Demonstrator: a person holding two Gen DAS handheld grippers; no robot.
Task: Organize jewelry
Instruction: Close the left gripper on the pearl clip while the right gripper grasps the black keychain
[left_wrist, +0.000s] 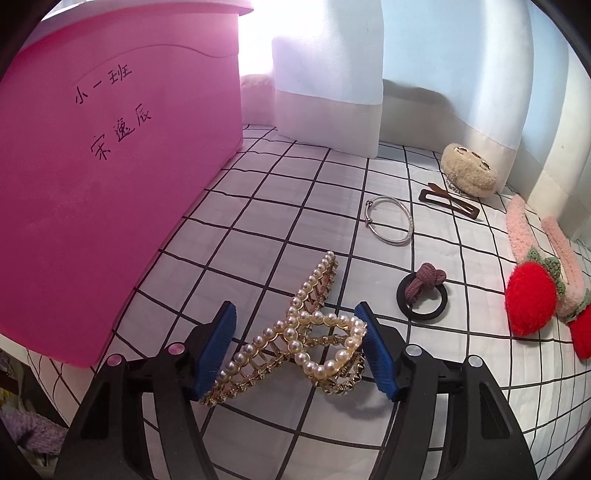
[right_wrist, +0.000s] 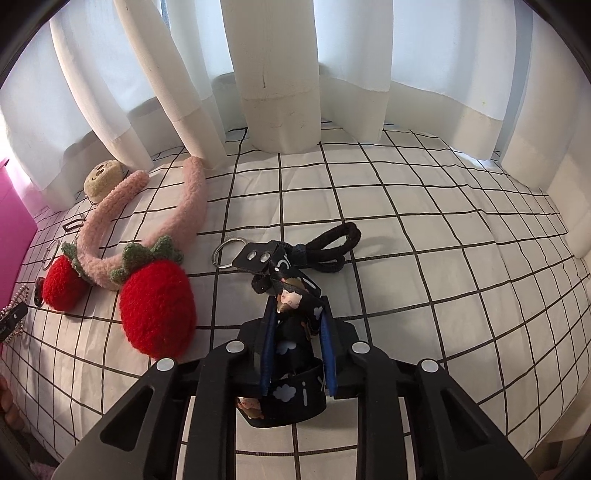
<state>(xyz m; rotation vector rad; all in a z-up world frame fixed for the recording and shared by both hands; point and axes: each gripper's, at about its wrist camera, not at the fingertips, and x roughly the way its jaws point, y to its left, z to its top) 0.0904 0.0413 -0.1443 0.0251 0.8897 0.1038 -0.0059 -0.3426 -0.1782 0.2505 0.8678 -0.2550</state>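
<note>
My left gripper (left_wrist: 295, 347) pinches the pearl hair claw (left_wrist: 295, 336) by its sides, so I can lift it. The pink box (left_wrist: 110, 184) waits at ten o'clock. My right gripper (right_wrist: 299, 332) squeezes the black strap keychain (right_wrist: 291, 295) on the checked bed sheet (right_wrist: 443, 295).

The pink box (left_wrist: 110, 184) runs off the left wrist view's left and top edges. In the right wrist view, the pearl hair claw (right_wrist: 13, 317) is cut by the left edge, and the gripper's blue pads (right_wrist: 269, 350) hide the middle of the printed black strap (right_wrist: 291, 391).
</note>
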